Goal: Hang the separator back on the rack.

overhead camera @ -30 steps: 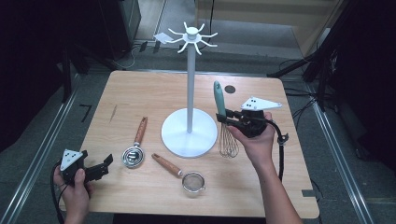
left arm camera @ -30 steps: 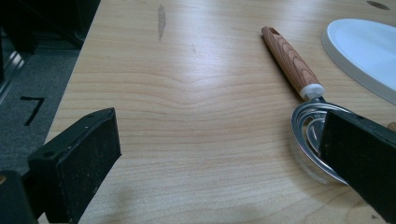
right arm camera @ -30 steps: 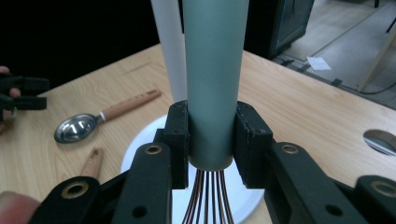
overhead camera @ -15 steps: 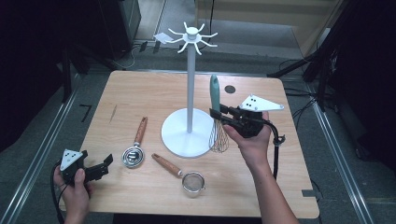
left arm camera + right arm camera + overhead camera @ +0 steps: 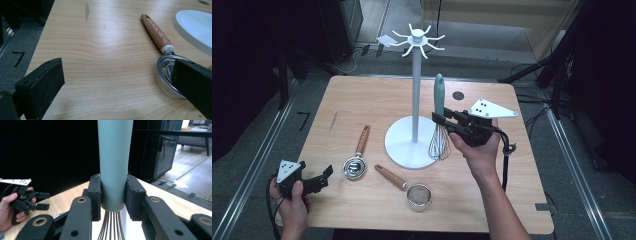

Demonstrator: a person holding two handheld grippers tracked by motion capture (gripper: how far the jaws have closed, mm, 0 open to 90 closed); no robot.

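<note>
Right gripper (image 5: 441, 119) clamps whisk (image 5: 439, 125) handle upright, wires hanging below, beside stand (image 5: 414, 137).

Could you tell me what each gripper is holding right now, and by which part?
The right gripper clamps the teal-handled wire whisk at the lower end of its handle, just above the wires, handle pointing up. The left gripper is open and holds nothing.

mark: black "7" | on: grey floor (image 5: 15, 53) beside the worktop (image 5: 105, 50), at 9 o'clock in the left gripper view | high view: same black mark on the floor at 9 o'clock off the worktop's edge | other readable text: none
</note>
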